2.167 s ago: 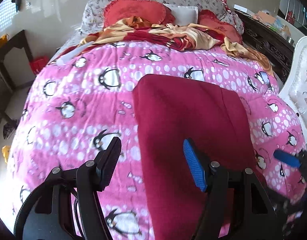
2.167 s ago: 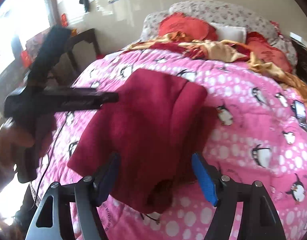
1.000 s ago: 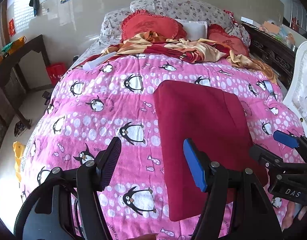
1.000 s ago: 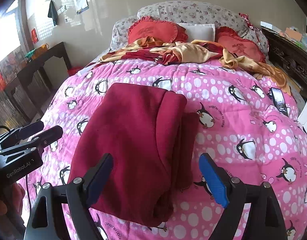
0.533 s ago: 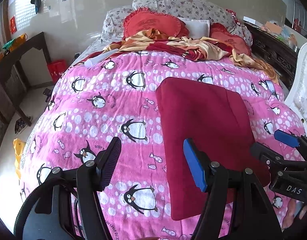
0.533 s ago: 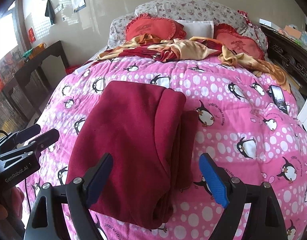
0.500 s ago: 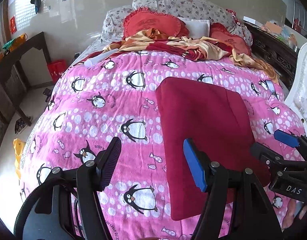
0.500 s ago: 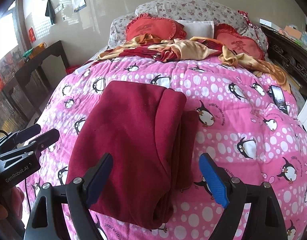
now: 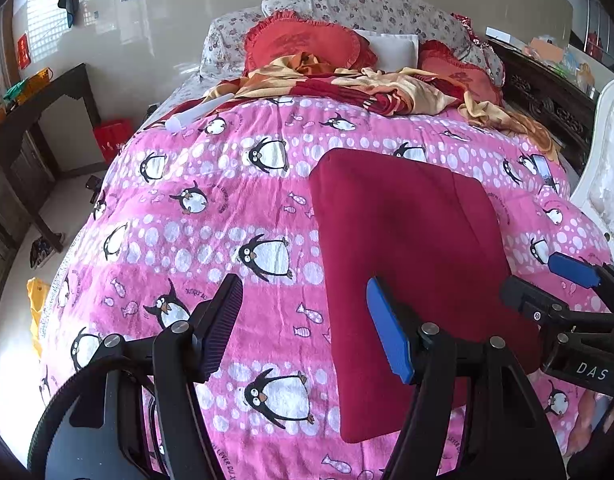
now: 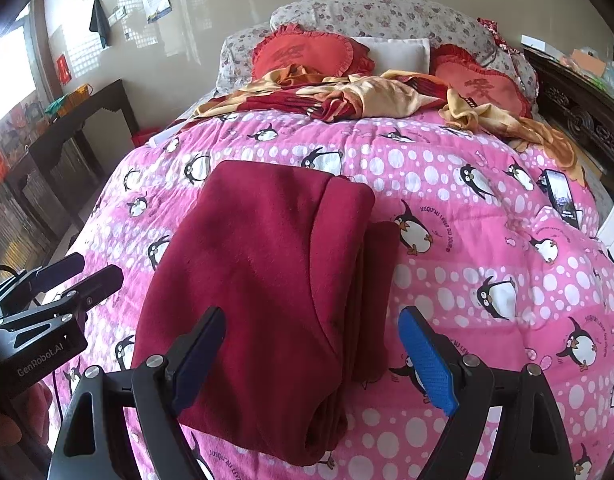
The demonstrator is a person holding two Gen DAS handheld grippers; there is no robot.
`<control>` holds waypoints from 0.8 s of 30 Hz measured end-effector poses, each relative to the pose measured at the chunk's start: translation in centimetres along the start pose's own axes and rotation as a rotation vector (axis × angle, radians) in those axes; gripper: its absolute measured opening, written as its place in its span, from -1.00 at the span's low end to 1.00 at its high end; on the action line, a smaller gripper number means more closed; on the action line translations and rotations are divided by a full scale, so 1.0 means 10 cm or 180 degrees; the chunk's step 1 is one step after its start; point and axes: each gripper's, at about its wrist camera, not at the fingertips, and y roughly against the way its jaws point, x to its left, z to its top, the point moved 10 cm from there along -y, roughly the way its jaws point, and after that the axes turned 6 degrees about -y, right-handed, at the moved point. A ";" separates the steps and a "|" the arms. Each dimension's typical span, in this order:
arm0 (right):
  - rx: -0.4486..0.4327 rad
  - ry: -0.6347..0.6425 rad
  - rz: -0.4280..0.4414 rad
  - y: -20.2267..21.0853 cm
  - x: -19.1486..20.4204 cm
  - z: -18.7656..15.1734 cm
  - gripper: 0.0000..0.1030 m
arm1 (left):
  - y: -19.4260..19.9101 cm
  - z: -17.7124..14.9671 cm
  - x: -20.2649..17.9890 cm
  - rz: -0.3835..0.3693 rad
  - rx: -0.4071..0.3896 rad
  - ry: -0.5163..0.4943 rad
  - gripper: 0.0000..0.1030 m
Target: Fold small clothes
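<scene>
The folded red garment (image 10: 267, 300), long axis running away, lies ahead between left gripper (image 9: 307, 332) and right gripper (image 10: 311, 360), both with jaws apart and empty.

A folded garment (image 10: 267, 280) lies on the quilt (image 10: 487, 240), pillows (image 10: 387, 12) behind it.

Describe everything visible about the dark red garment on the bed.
The dark red garment looks like soft, fleecy cloth, one plain colour, folded into a tidy rectangle with stacked layers showing along its right edge. It lies flat on the pink penguin quilt, near the bed's foot. Nothing grips it: both the left tongs and right tongs hover open above it.
</scene>
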 end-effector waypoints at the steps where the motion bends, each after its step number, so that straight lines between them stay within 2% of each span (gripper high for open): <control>1: -0.0002 0.0006 0.0005 0.00 0.00 0.00 0.67 | 0.00 0.00 0.00 0.0004 0.0000 0.0001 0.26; 24: 0.0096 0.0041 0.0022 -0.09 0.06 -0.03 0.67 | -0.07 -0.04 0.08 0.0000 0.0033 0.0033 0.26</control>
